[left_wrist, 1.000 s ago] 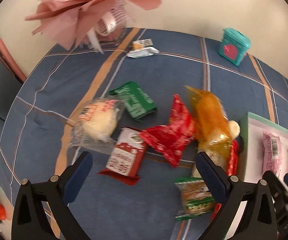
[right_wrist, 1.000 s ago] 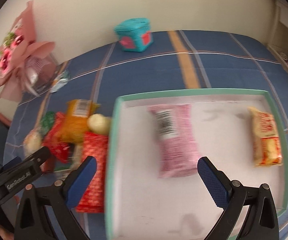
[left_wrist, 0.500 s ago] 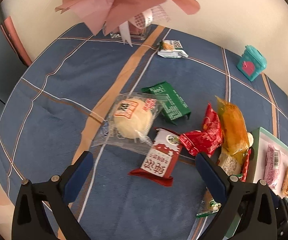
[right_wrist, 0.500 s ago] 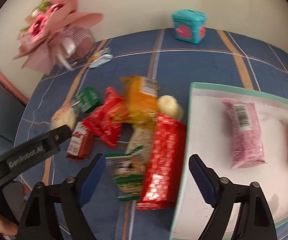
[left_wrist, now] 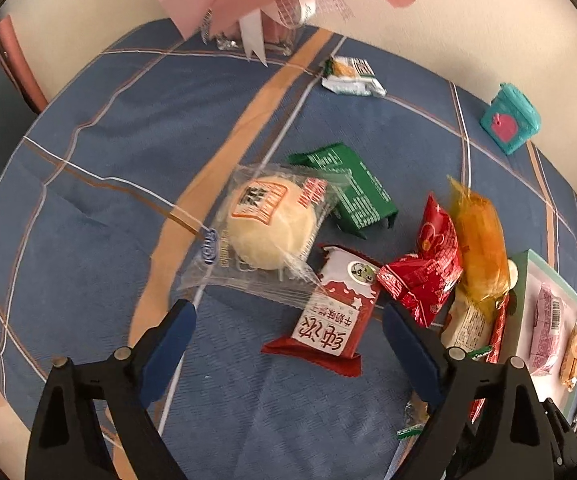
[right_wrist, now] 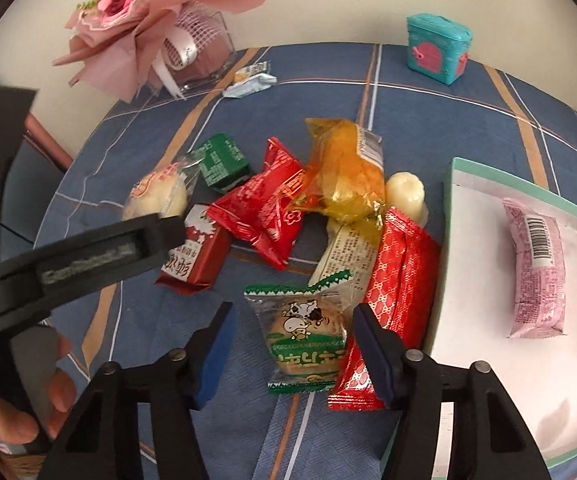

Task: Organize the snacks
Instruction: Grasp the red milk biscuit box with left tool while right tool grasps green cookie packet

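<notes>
While our right tool (right_wrist: 294,354) narrows its jaws around the green-edged cow-print cookie packet (right_wrist: 308,338), not yet pinching it, our left tool (left_wrist: 288,334) hovers, jaws wide but closing, over the red milk-candy packet (left_wrist: 328,312) and the clear-wrapped bun (left_wrist: 268,226). Both lie on the blue plaid counter (left_wrist: 108,160), just beside the teal tray (right_wrist: 454,184). We judge the cookie packet light, crinkly and slippery, its contents brittle, so we would grip across its flat middle, gently.

A pink paper bouquet (right_wrist: 136,12) (in a clear holder) and a teal toy chest (right_wrist: 438,48) stand on the blue plaid cloth (right_wrist: 428,128).
</notes>
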